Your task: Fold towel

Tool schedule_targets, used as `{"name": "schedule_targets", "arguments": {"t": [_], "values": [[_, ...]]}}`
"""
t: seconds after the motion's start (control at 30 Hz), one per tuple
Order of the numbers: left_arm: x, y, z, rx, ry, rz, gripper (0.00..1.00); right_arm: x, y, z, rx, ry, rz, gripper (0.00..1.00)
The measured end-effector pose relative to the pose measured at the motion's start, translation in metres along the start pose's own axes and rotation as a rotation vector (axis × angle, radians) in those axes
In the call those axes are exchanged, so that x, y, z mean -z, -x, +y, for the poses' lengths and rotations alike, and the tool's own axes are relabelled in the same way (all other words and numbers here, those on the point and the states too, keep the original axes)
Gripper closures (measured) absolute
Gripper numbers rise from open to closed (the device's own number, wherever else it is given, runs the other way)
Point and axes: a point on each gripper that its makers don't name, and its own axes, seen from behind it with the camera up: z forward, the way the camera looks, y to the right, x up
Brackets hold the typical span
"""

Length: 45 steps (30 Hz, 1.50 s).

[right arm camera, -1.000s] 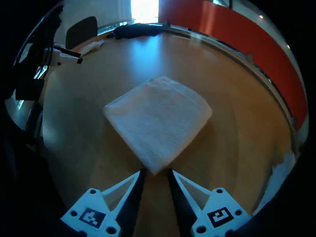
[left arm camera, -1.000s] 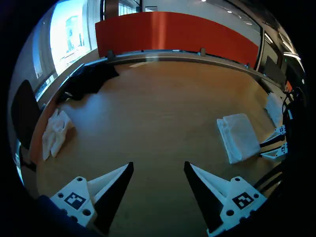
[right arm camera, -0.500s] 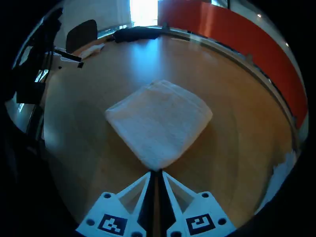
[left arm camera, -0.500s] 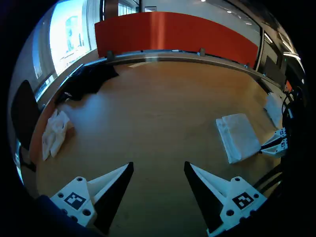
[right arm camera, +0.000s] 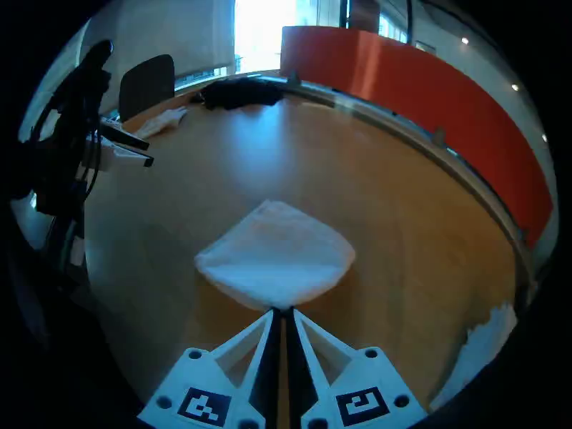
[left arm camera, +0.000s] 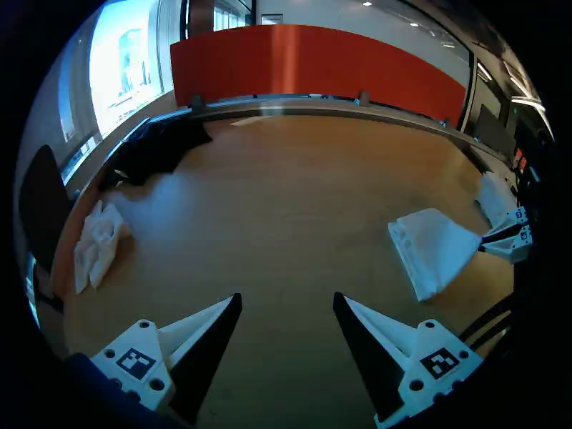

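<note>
The towel (right arm camera: 275, 261) lay folded into a thick white square on the wooden table (right arm camera: 400, 214), at 12 o'clock just ahead of my right gripper (right arm camera: 284, 313). In the left gripper view it sat out at 3 o'clock, well apart from my left gripper (left arm camera: 286, 297). I judged it light, soft and limp terry. Being several layers thick, it would sag, and its layers would slide apart if taken by one ply alone. Nothing in it could break, though, and it would not slip from a firm pinch. The best hold seemed a corner with all layers gathered, or the folded edge, with the second gripper taking the neighbouring corner to hold the edge straight.

My right gripper's jaws stood nearly together, with only a thin dark slit between them, and the towel's nearest corner, at 6 o'clock of the cloth, ran into their tips. In the left gripper view that corner looked raised off the table toward the right gripper, so I took it as pinched. How many layers were caught I could not tell. My left gripper hung wide open over bare table, holding and touching nothing. A crumpled white cloth (left arm camera: 96, 243) lay at 9 o'clock in its view, and a dark garment (left arm camera: 161, 143) at 10 o'clock.
</note>
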Motion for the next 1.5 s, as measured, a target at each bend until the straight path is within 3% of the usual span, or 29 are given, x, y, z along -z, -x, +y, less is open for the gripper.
{"name": "schedule_targets", "arguments": {"t": [0.3,0.6,0.97,1.5], "values": [[0.002,-0.008,0.002,-0.005,0.002,0.019,0.05,0.027,-0.072,0.018,0.084,0.034,0.096,0.95],[0.005,-0.013,0.005,0.002,0.009,0.033,0.05,0.053,-0.119,0.031,0.111,0.066,0.171,0.95],[0.005,-0.018,0.008,0.001,0.019,0.044,0.05,0.072,-0.124,0.058,0.08,0.114,0.183,0.95],[0.001,-0.022,0.011,-0.003,0.024,0.04,0.05,0.111,-0.118,0.133,0.02,0.208,0.19,0.95]]}}
